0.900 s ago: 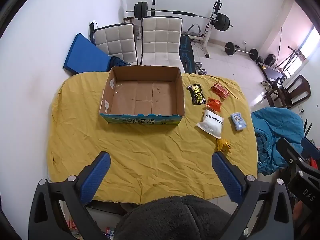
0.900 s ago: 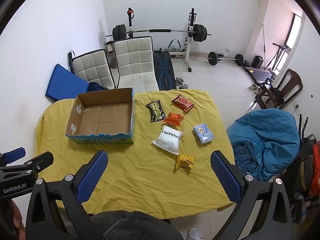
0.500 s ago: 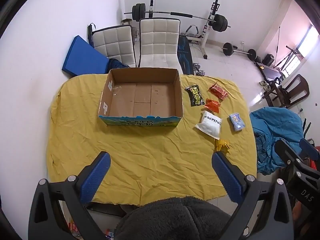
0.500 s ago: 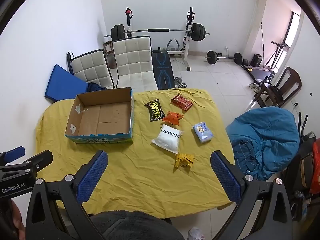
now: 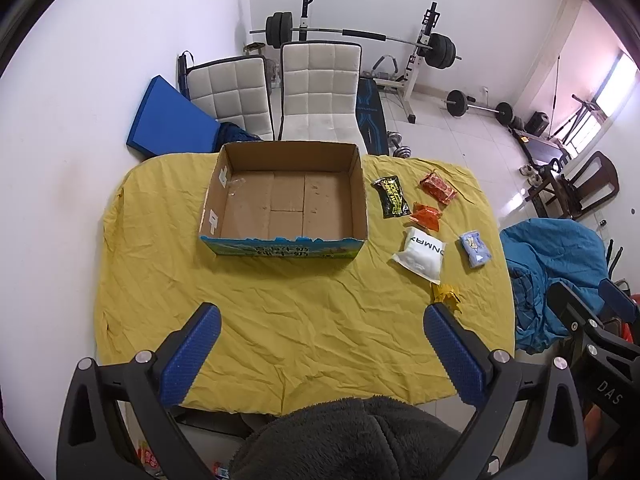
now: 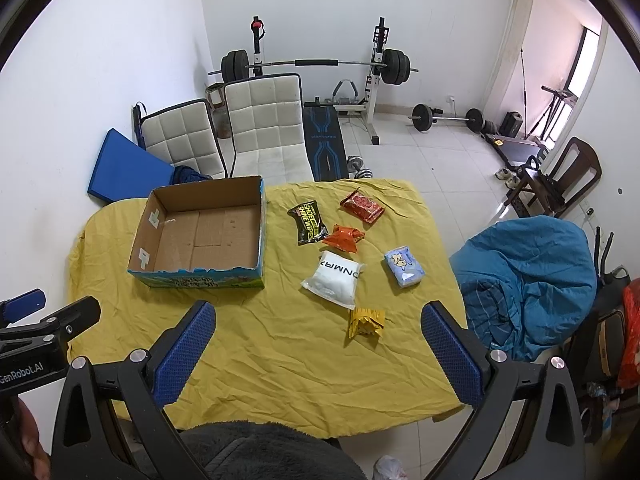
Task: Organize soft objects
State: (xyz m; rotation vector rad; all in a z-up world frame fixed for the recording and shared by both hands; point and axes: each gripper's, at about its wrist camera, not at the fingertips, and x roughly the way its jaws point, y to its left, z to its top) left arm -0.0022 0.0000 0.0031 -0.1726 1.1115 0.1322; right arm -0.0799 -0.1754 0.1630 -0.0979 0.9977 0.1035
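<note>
Nothing picked yet: both tongs pulled slightly back and up, view a bit wider, packets untouched.

Six soft packets lie loose on the right half of the counter (image 6: 280,360): white pouch (image 6: 334,278) in the middle, yellow packet (image 6: 366,321) nearest the front edge, blue pack (image 6: 403,266) toward the right edge, orange packet (image 6: 344,238), black wipes packet (image 6: 308,222) and red packet (image 6: 362,208) toward the back edge. Cardboard box (image 6: 200,236) at back left holds nothing. Left tongs (image 5: 320,354) and right tongs (image 6: 318,350) both spread wide, gripping nothing, above the front edge. Sorting hasn't started; yellow packet looks the closest first grab.
</note>
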